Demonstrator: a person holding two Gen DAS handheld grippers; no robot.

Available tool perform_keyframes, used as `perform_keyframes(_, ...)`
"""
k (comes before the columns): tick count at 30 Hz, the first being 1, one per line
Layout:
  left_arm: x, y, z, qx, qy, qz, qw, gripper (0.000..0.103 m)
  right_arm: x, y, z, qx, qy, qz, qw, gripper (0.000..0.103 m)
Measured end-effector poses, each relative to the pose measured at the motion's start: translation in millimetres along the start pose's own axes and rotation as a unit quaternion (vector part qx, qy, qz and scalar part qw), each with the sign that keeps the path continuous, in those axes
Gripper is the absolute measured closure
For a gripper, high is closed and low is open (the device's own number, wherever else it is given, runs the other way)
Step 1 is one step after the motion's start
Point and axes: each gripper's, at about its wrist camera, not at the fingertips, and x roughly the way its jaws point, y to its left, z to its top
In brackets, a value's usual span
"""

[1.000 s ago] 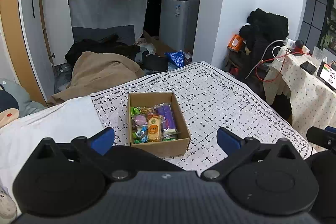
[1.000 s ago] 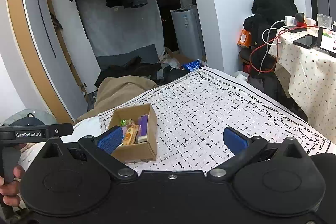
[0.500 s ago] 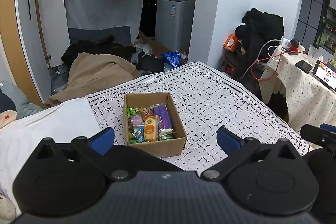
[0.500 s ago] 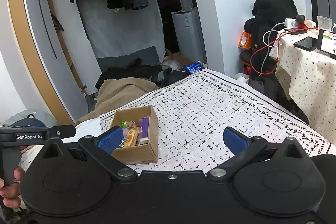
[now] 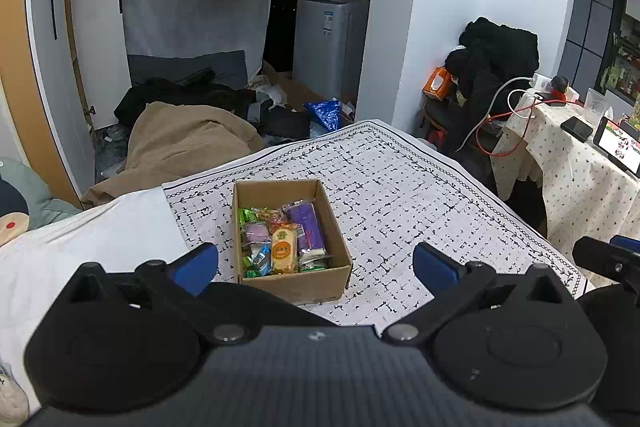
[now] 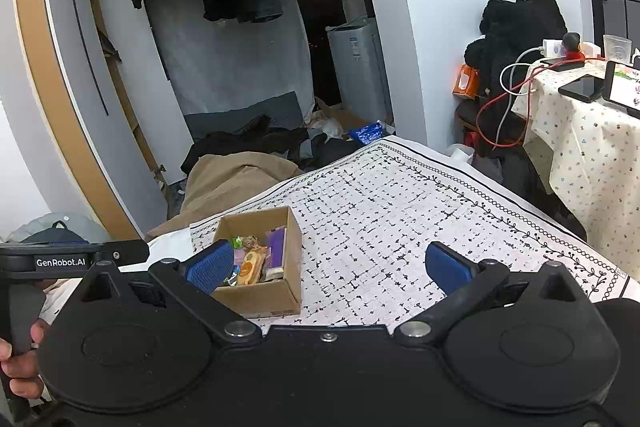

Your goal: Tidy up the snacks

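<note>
A small open cardboard box point(image 5: 256, 189) sits on a white cloth with black marks point(image 5: 400, 203). It holds several wrapped snacks: a purple pack point(image 5: 306, 227), an orange-labelled pack point(image 5: 284, 251) and green ones point(image 5: 246, 217). My left gripper point(image 5: 316, 267) is open and empty, held above and just short of the box's near wall. My right gripper point(image 6: 328, 265) is open and empty, to the right of the box point(image 6: 294, 239); its left fingertip point(image 6: 210, 265) overlaps the box's near left corner in the right wrist view.
A plain white sheet point(image 5: 80, 239) lies left of the cloth. A side table with a dotted cloth point(image 5: 580, 179), phones and cables stands at the right. Clothes and a tan blanket point(image 5: 180, 143) lie on the floor beyond. The left gripper's body point(image 6: 72, 261) shows at the right view's left edge.
Both grippers have risen and drawn back a little, so the box sits slightly lower and farther in both views. Both stay open and empty. The box has not moved.
</note>
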Motion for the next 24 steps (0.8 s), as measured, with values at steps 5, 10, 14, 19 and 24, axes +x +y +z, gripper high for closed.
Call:
perform_keyframes(5, 0.0, 0.0, 0.0, 0.0, 0.0, -0.001, 1.0, 0.0, 0.3, 0.2, 0.5, -0.001, -0.001, 0.0, 1.0, 0.0)
perform_keyframes(10, 0.2, -1.0, 1.3, 0.001, -0.001, -0.003, 1.0, 0.0, 0.2, 0.1, 1.2, -0.001, -0.001, 0.0, 1.0, 0.0)
perform_keyframes(14, -0.2, -1.7, 1.7, 0.001, -0.001, -0.003, 1.0, 0.0, -0.1, -0.6, 1.9, 0.0, -0.001, -0.001, 1.0, 0.0)
perform_keyframes(19, 0.0, -1.8, 1.6, 0.001, -0.001, -0.003, 1.0, 0.0, -0.4, -1.5, 3.0, 0.0, 0.0, -0.003, 1.0, 0.0)
perform_keyframes(24, -1.1, -2.6, 2.1, 0.001, -0.001, -0.003, 1.0, 0.0, -1.7, -1.4, 4.0, -0.002, -0.001, -0.004, 1.0, 0.0)
